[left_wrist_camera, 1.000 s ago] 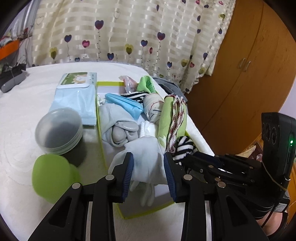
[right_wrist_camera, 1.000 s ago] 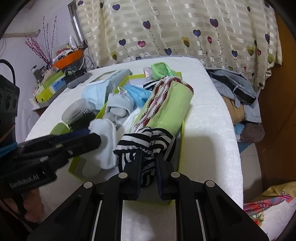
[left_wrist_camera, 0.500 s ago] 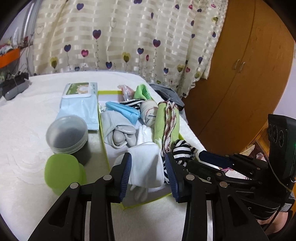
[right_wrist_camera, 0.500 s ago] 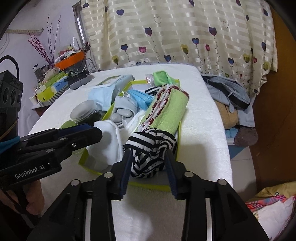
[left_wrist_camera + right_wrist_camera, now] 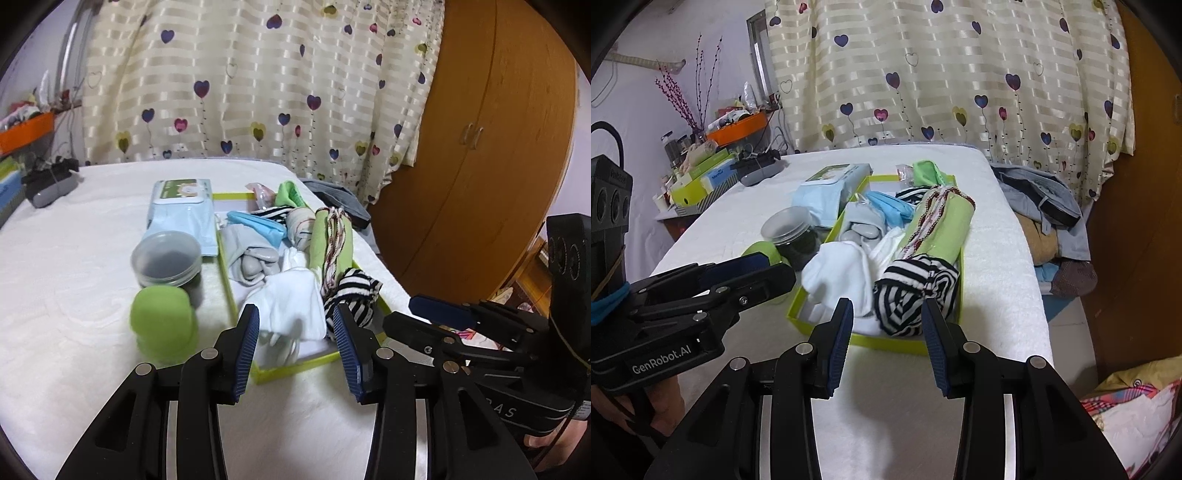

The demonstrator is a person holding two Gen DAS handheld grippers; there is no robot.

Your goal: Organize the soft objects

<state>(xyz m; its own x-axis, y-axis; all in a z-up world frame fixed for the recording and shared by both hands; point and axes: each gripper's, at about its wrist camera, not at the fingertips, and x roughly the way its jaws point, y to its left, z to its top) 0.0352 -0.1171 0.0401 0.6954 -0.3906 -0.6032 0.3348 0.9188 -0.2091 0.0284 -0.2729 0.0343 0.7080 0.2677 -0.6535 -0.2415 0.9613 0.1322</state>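
Observation:
A yellow-green tray on the white bed holds several soft items. A white sock and a black-and-white striped sock lie at its near end. Behind them are a rolled green cloth, a grey sock and a blue mask. My left gripper hangs in front of the white sock, its jaws opening and pressing on nothing. My right gripper stands open in front of the striped sock, holding nothing.
Left of the tray stand a clear jar, a green round lid and a wipes pack. Clothes are piled off the bed's right edge by a wooden wardrobe. A cluttered side table is far left.
Both grippers drew back and up from the tray. The right jaws let go of the striped sock; the left jaws widened off the white sock. Both socks stay in the tray.

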